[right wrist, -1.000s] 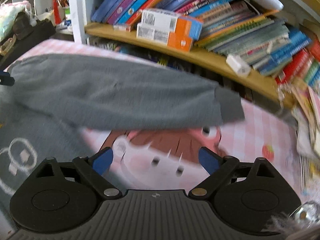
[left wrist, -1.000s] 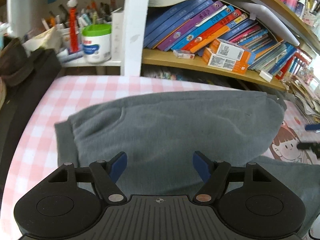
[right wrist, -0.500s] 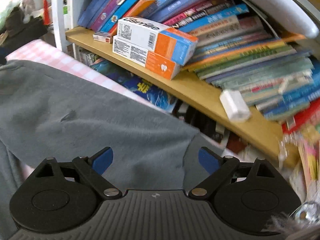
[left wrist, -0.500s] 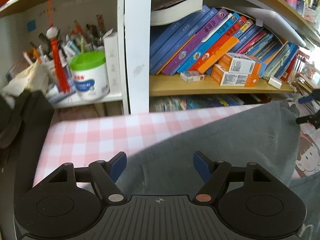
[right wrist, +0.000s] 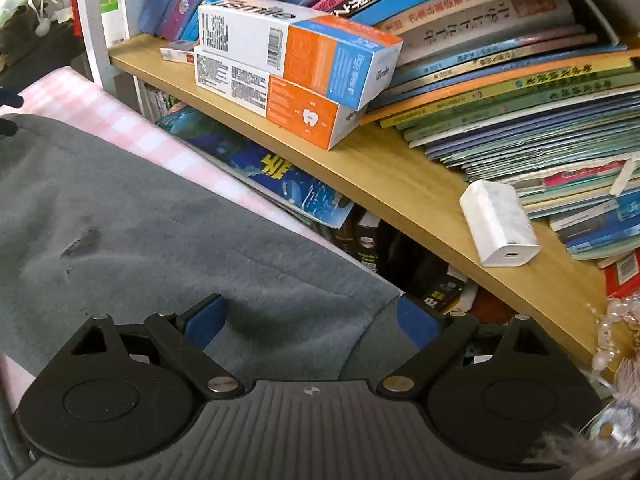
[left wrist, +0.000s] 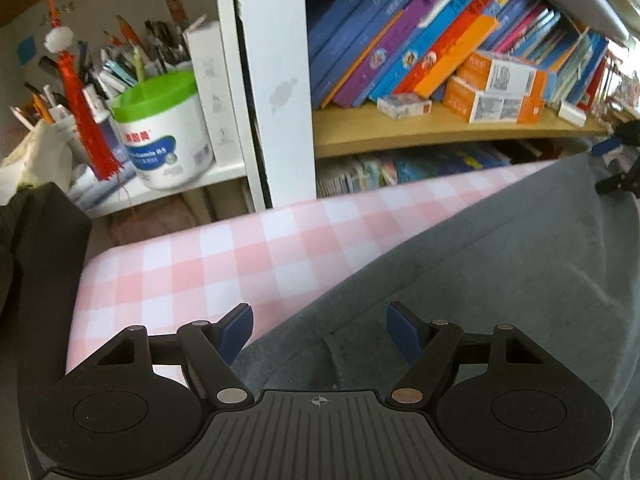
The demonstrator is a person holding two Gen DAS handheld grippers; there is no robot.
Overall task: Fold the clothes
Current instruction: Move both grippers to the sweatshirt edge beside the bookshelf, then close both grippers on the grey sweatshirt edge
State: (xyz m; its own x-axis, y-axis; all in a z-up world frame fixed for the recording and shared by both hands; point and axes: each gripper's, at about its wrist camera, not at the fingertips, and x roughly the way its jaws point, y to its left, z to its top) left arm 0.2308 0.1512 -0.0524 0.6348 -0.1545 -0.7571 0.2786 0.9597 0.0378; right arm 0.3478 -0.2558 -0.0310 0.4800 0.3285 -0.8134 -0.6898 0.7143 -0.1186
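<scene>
Between each wide-open gripper's fingers, left gripper (left wrist: 319, 330) and right gripper (right wrist: 310, 318), lies the grey garment (left wrist: 500, 280); seemingly mid-fold, closing on fabric next.

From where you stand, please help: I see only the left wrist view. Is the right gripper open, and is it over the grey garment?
Observer: Yes, the right gripper is open, and the grey garment lies between its fingers, near a cuff end.
Operator: What stands behind it on the shelf?
Observer: Close by, a white charger block lies on the wooden shelf, right of two stacked orange and white boxes.
Operator: Is there anything beside the gripper on its right?
Observer: Yes, a string of pale beads hangs at the right edge of that view.
</scene>
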